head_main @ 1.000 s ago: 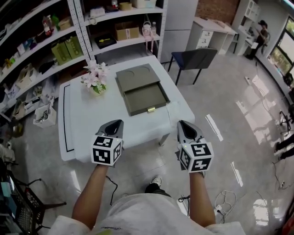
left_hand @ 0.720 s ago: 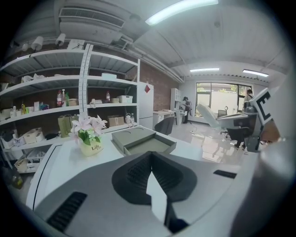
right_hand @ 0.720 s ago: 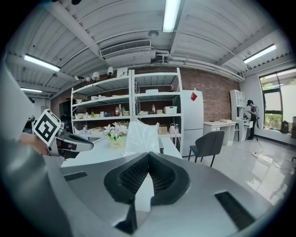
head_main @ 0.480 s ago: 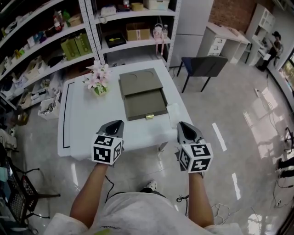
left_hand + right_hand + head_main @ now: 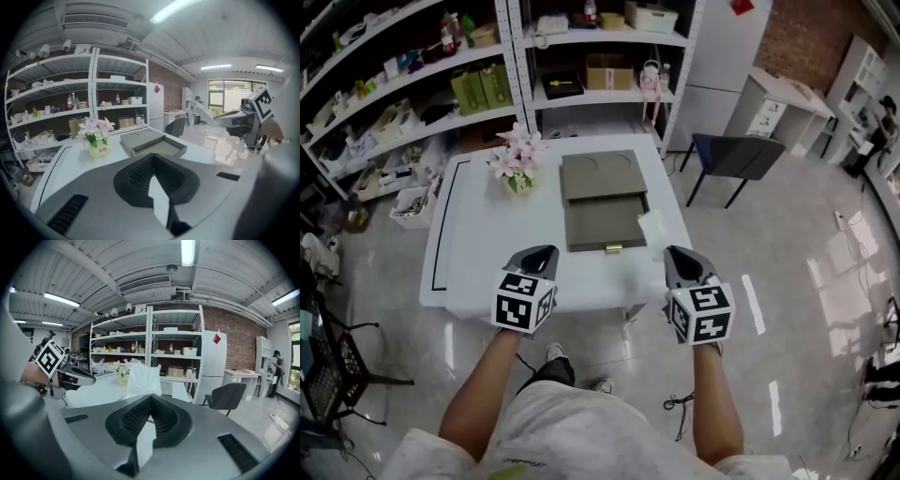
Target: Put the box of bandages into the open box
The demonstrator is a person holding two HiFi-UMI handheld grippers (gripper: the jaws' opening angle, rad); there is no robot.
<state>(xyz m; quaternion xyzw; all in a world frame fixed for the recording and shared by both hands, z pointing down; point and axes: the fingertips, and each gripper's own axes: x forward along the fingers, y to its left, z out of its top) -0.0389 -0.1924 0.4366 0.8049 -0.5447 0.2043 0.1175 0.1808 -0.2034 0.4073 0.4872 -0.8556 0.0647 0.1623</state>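
An olive-green open box (image 5: 602, 202) lies on the white table (image 5: 478, 253), its shallow tray pulled toward me; it also shows in the left gripper view (image 5: 152, 143). A clear plastic bag (image 5: 654, 228) stands at the tray's right side and rises just ahead in the right gripper view (image 5: 143, 378). I cannot make out a box of bandages. My left gripper (image 5: 540, 253) (image 5: 152, 157) and right gripper (image 5: 677, 255) (image 5: 150, 399) hover side by side over the table's near edge, both shut and holding nothing.
A pot of pink flowers (image 5: 518, 159) stands at the open box's left. Metal shelves (image 5: 487, 66) line the wall behind the table. A dark chair (image 5: 741, 159) and a white desk (image 5: 787, 98) are to the right. A black wire rack (image 5: 328, 375) stands at the left.
The table has shifted right and squarer in the head view as the person stepped around its near side. Both grippers keep the same pose and stay shut.
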